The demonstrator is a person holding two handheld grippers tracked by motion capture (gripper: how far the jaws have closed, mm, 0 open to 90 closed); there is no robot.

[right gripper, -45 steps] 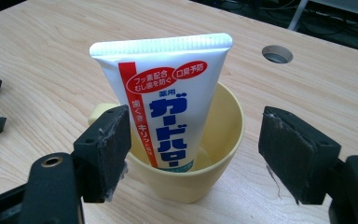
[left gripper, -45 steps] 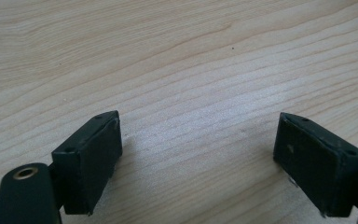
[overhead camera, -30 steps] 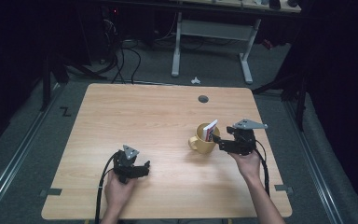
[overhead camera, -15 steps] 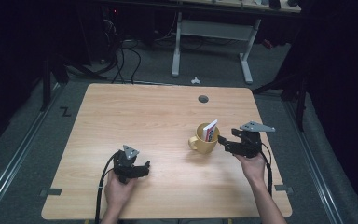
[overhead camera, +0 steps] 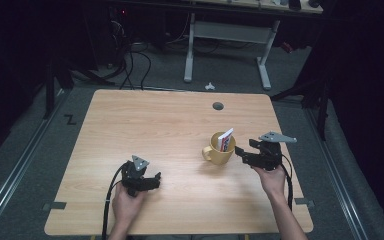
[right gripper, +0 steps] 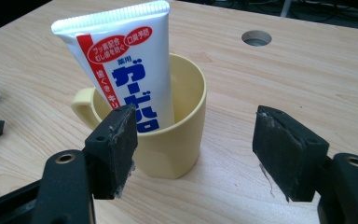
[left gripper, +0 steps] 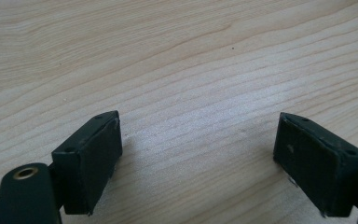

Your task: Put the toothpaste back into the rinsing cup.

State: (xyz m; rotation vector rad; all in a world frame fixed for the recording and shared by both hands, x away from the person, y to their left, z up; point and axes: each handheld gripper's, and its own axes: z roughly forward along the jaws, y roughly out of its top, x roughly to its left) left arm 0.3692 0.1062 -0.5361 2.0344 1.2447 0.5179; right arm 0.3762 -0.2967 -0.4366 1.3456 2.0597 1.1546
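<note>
Where grey floor surrounds it, the wooden table bears a yellow mug.

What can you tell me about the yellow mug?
The mug is pale yellow and smooth, and looks like plastic or glazed ceramic. It has one looped handle on the side facing away from the right gripper. It stands upright on the wooden table, toward the right side. A white tube with red and blue print stands inside it, leaning on the rim with its crimped end up. The open jaws are close, but not touching it.
</note>
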